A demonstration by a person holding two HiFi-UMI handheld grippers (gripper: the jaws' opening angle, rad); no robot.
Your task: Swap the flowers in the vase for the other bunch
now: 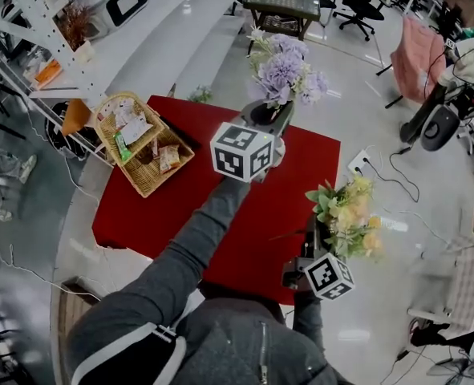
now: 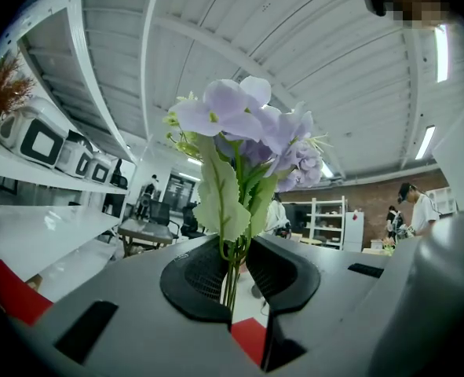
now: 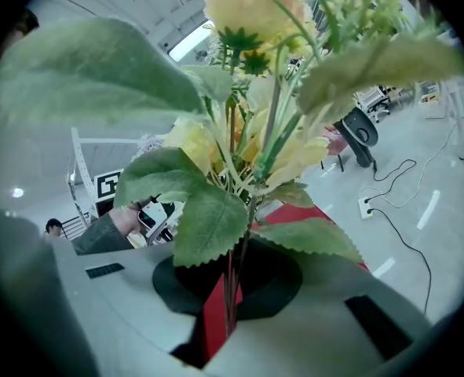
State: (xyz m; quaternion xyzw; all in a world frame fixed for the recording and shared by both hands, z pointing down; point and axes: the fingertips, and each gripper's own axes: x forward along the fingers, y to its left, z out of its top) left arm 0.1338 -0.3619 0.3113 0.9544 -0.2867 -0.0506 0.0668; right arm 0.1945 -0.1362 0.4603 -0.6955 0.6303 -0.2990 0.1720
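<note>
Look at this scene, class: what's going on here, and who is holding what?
A person is working with two tools. The left hand-held gripper is shut on the stems of the purple flowers, held above the red table. The right hand-held gripper is shut on the stems of the yellow bunch, out past the table's right edge. A wicker basket of packets sits on the table.

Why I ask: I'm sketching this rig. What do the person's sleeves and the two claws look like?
The left claw and right claw are light grey shells with rounded black pads and dark rectangular slots. Each carries a white cube printed with black square markers. The sleeves are dark grey; the jacket shows a white stripe near the shoulder.
</note>
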